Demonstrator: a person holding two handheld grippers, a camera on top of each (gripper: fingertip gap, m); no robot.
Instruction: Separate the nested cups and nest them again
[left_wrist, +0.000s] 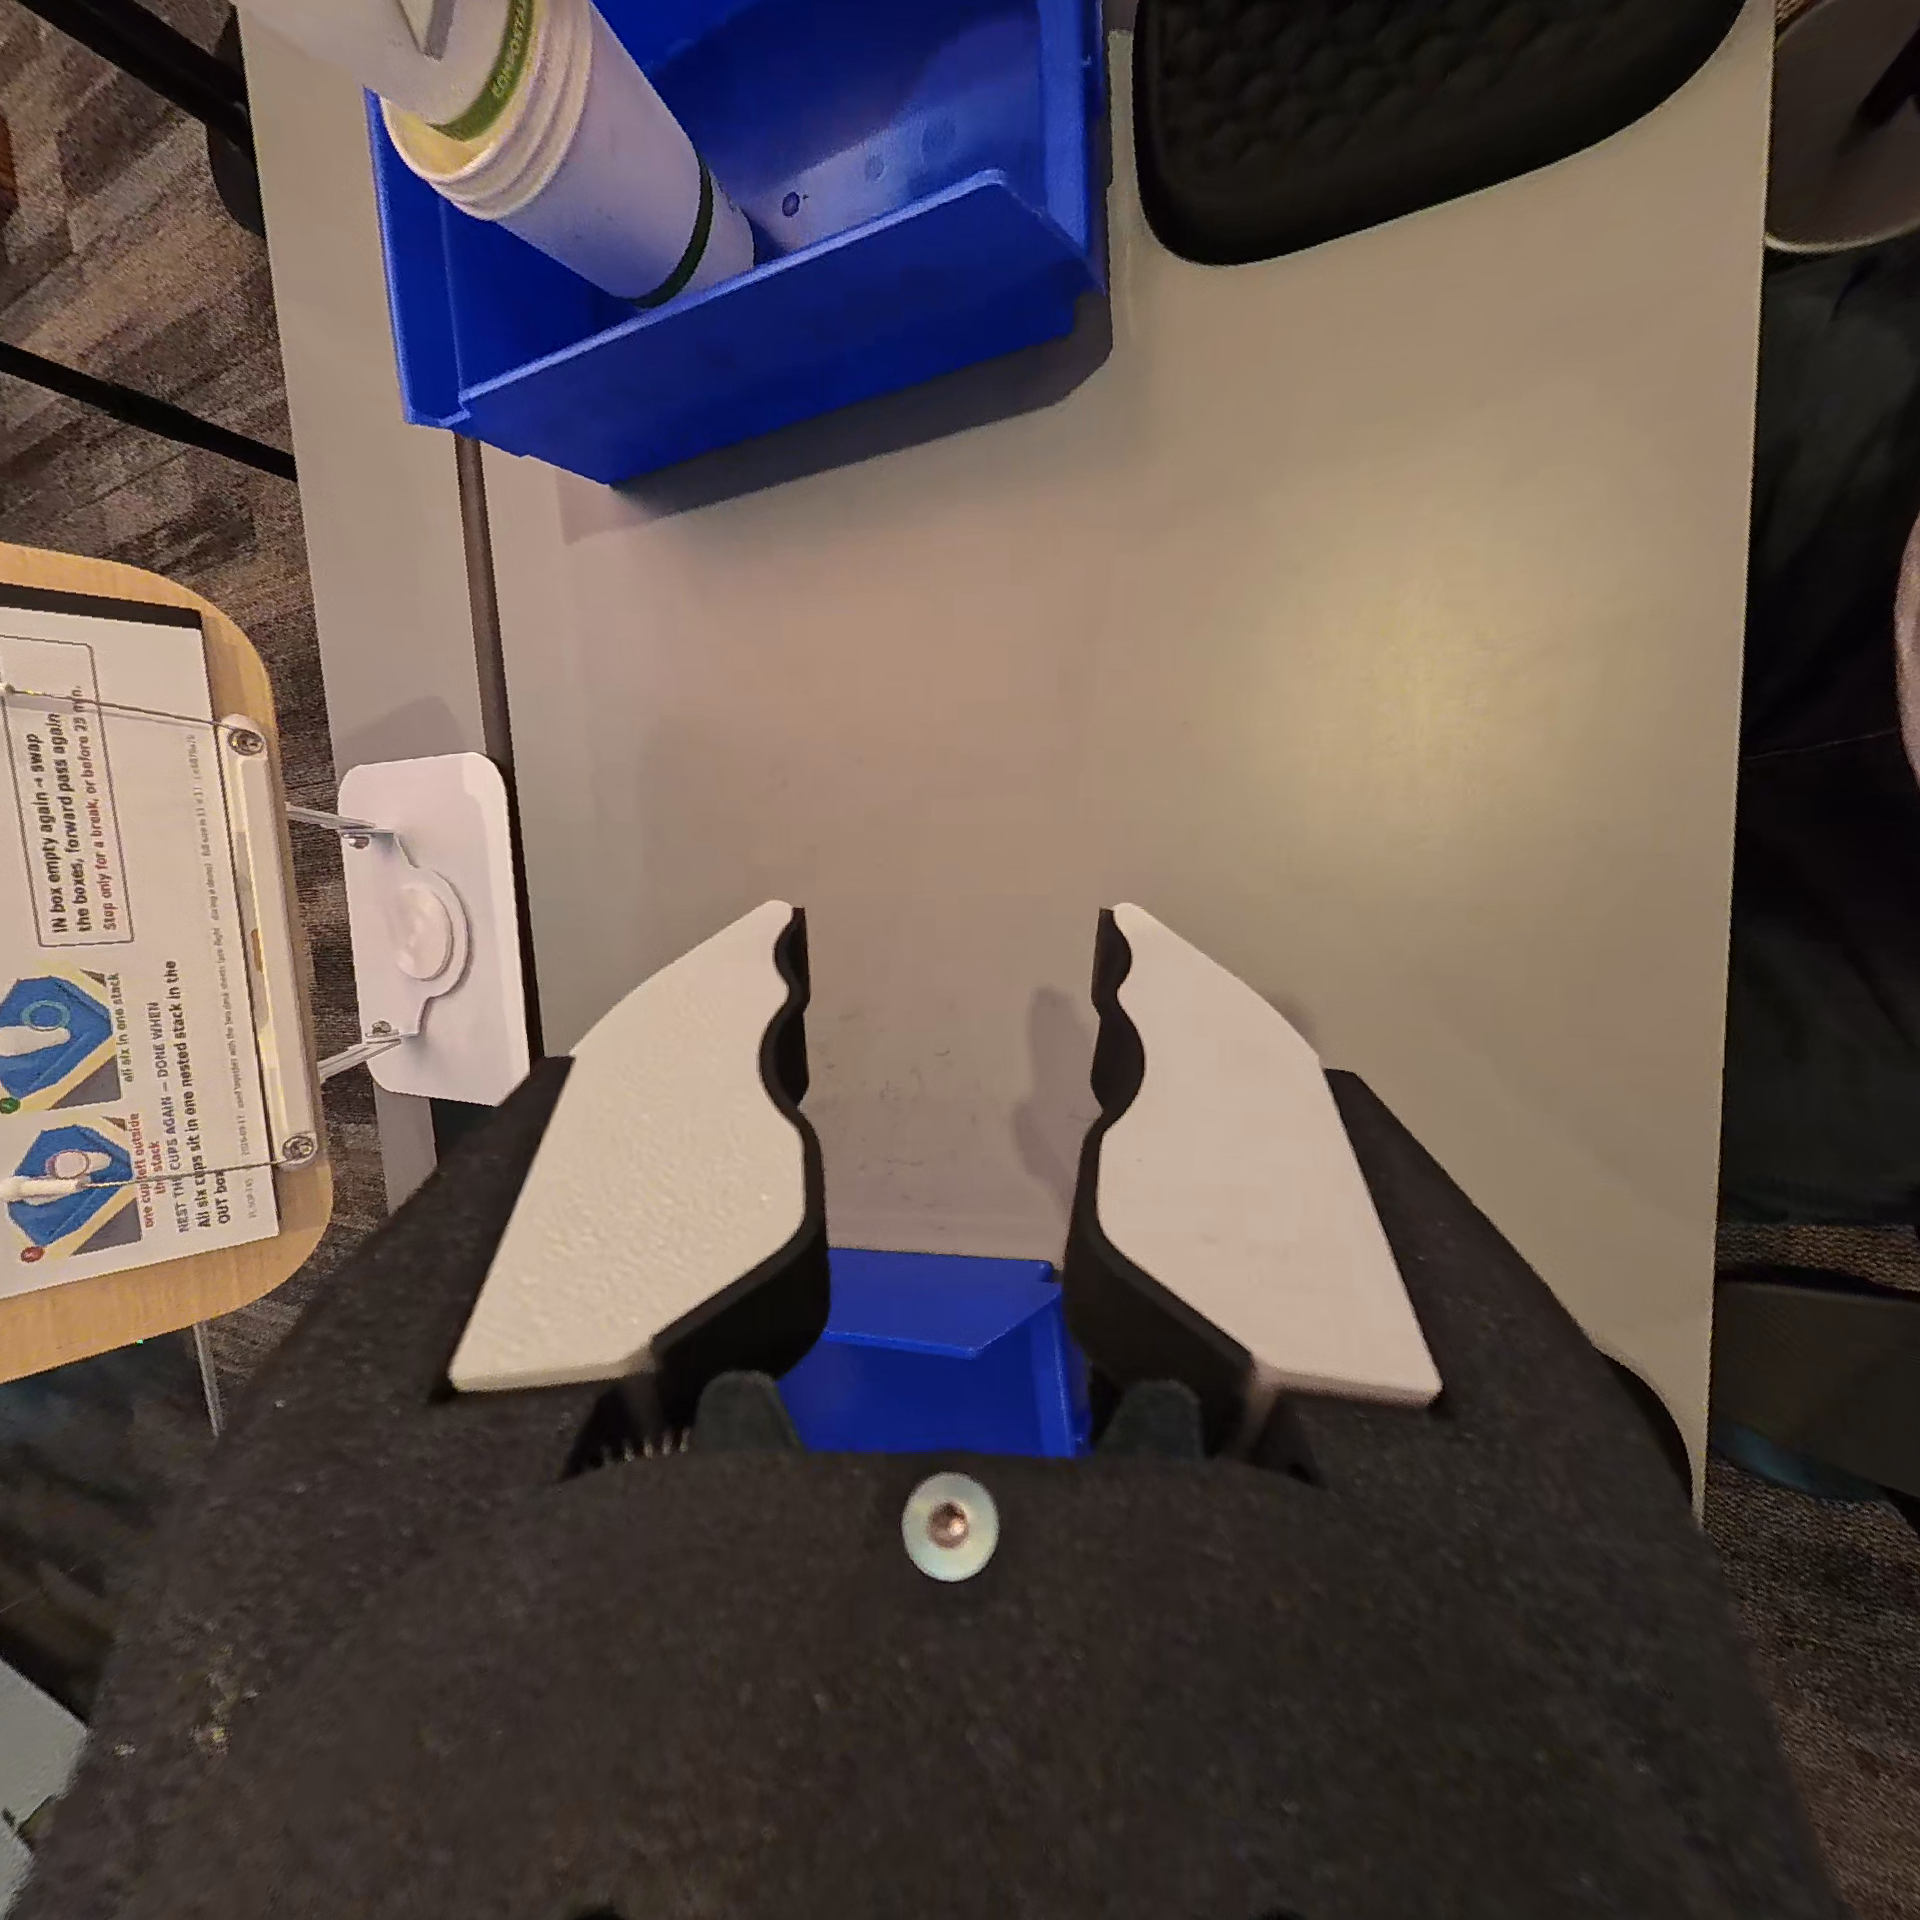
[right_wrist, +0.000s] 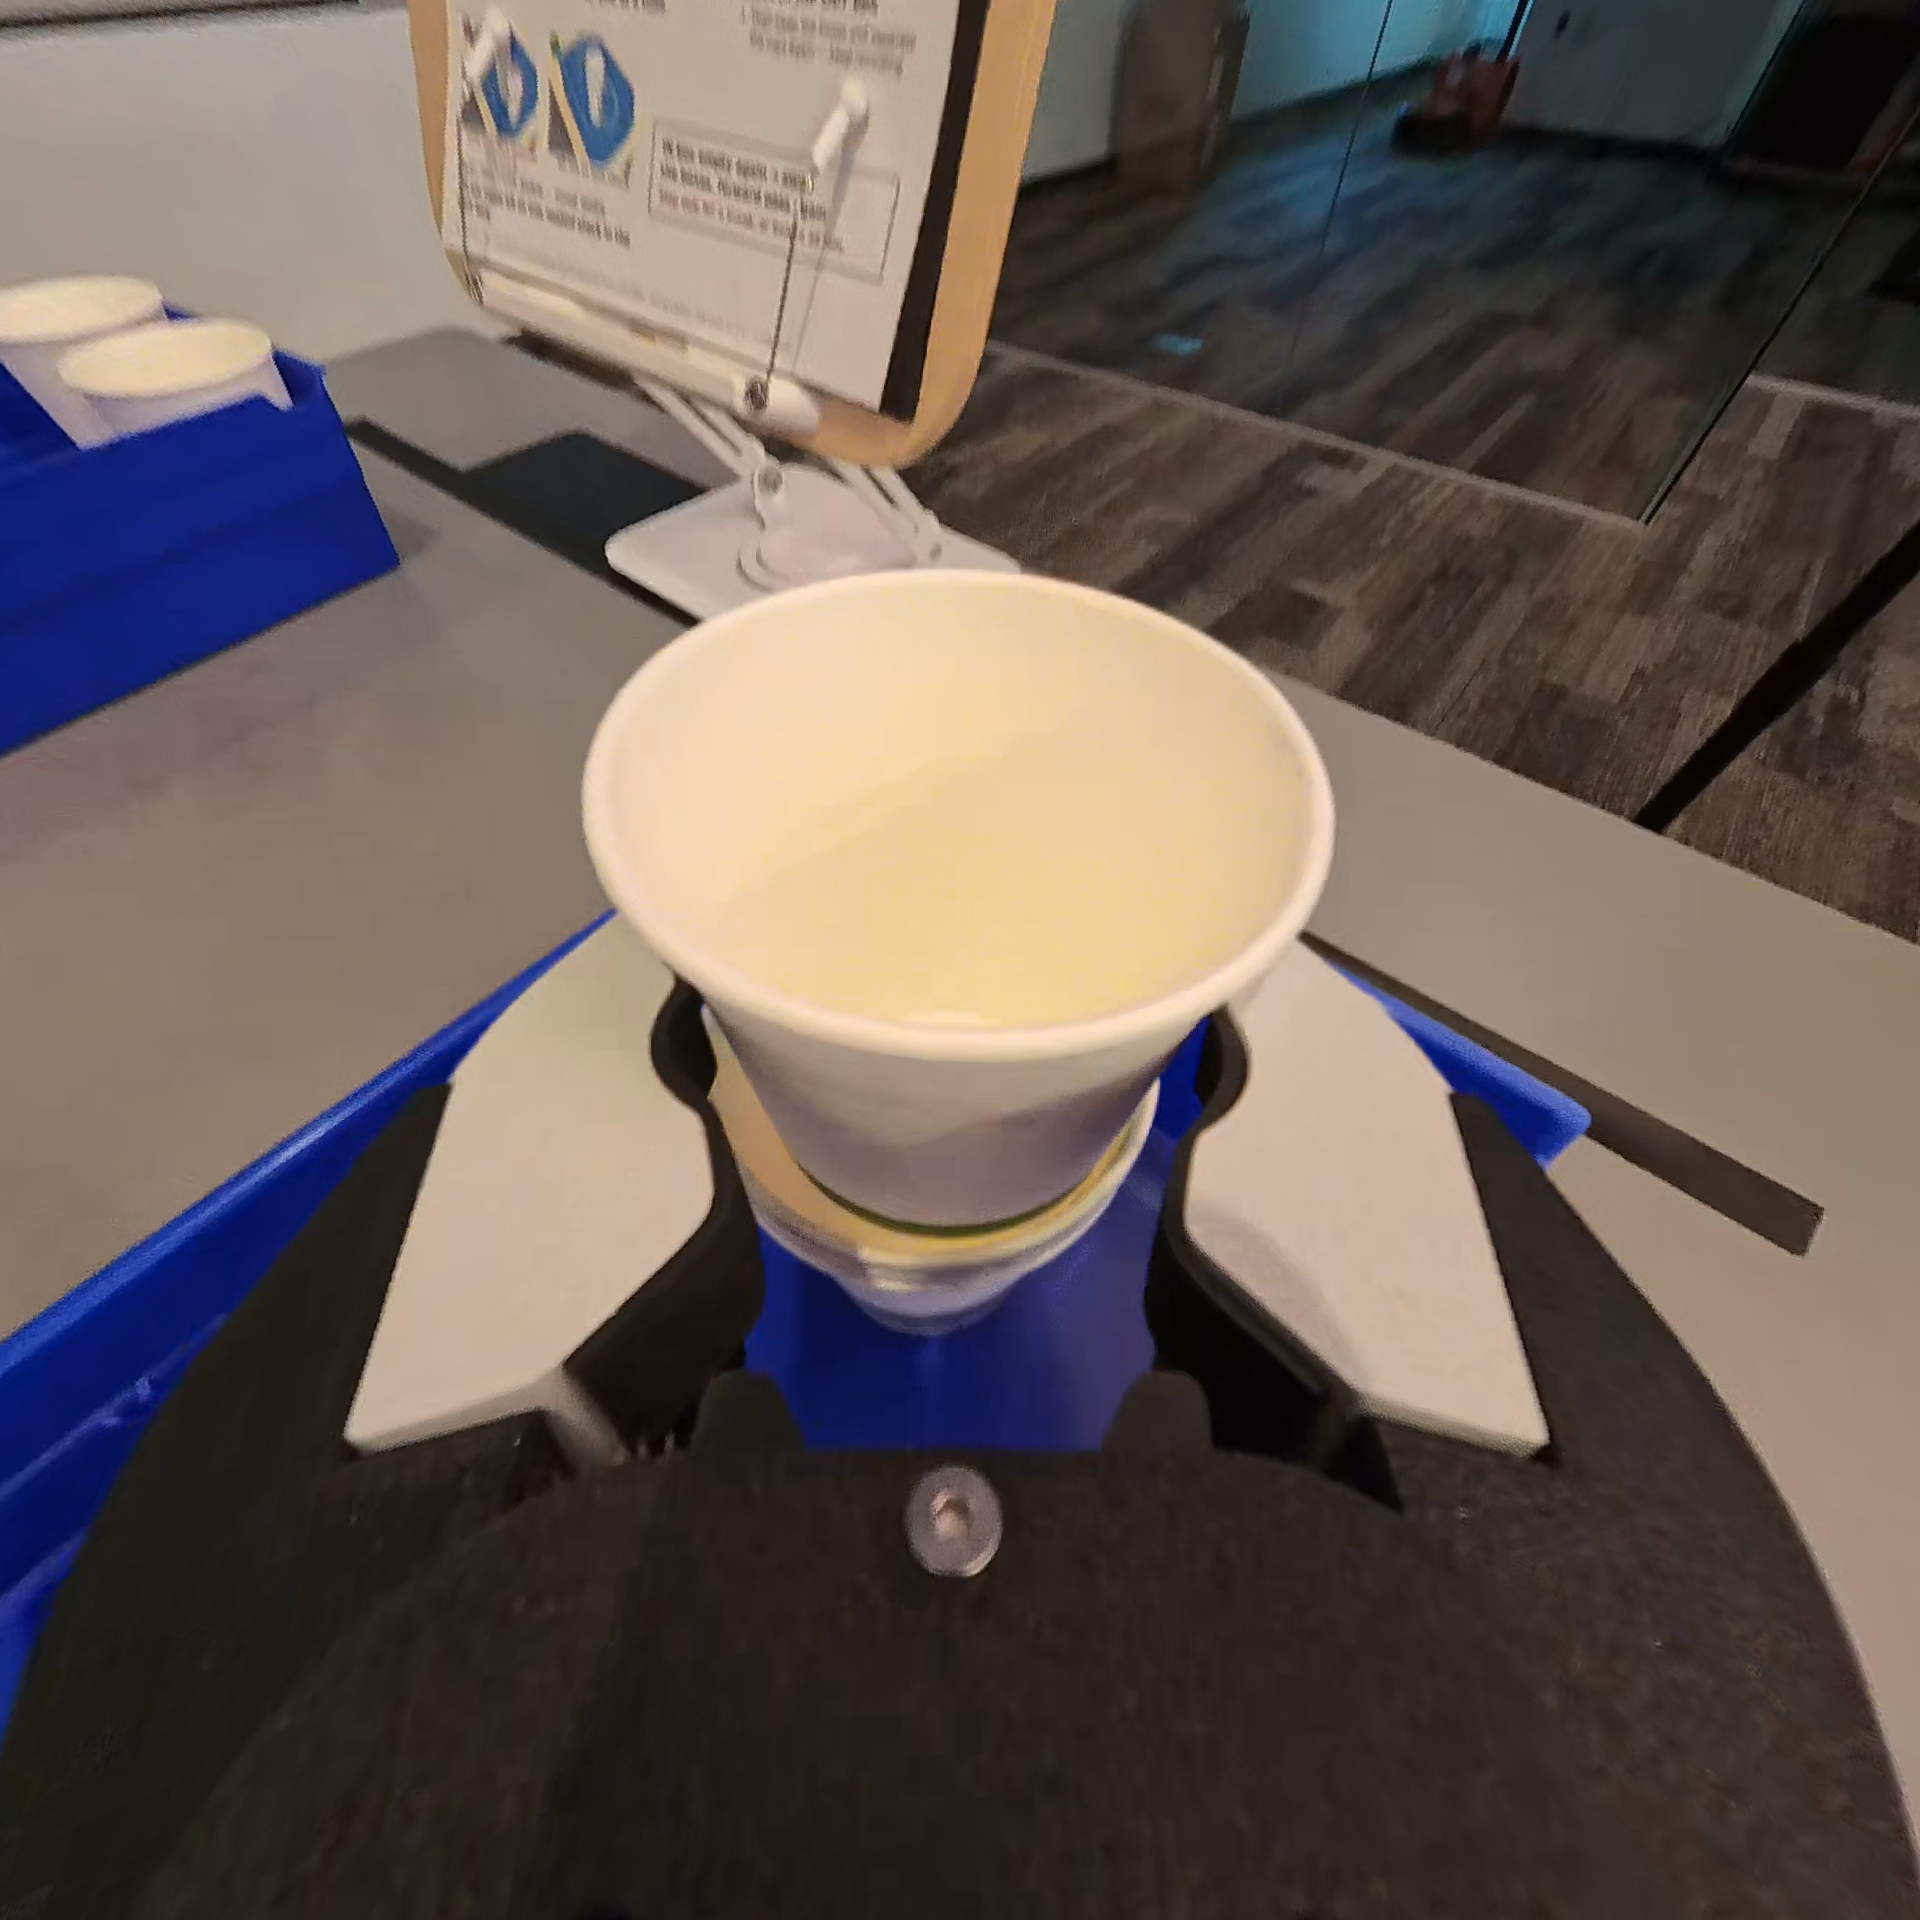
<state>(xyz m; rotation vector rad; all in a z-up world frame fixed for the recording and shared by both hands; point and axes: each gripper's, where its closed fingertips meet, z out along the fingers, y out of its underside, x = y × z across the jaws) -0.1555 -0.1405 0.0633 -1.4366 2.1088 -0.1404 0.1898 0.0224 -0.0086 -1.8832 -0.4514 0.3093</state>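
- While your left tongs (left_wrist: 951, 1023) hang over the bench (left_wrist: 1247, 675), they gape wide and hold nothing; only bare grey top lies between the fingers.
- Left of the bench stands a clip stand (left_wrist: 135, 935) with an instruction sheet; it plays no part in the move.
- Straight ahead of the left tongs, well apart and at the far end of the bench, sits a blue bin (left_wrist: 790, 343). Over its left corner your right tongs carry the cup stack (left_wrist: 582, 145), its long axis slanting across the bin, rims up-left, base down-right.
- A second blue bin (left_wrist: 935, 1351) shows just under the left tongs' throat.
- Turning to the right wrist view: at far left another bin (right_wrist: 166, 540) holds two loose cups (right_wrist: 156, 374), standing rims up, touching each other.
- At centre, your right tongs (right_wrist: 951, 1081) are closed partway around the stack (right_wrist: 956, 894), gripping the outer cups below the rim of the inner cup, which stands proud with its mouth open toward the camera.
- I judge the next step to be pulling that top cup free. The stack's axis runs along the right tongs' fingers, so the left tongs, the free pair, must cross the bench and take the raised rim from the mouth end.
- Pull along the axis; a sideways tug could crush the paper wall.
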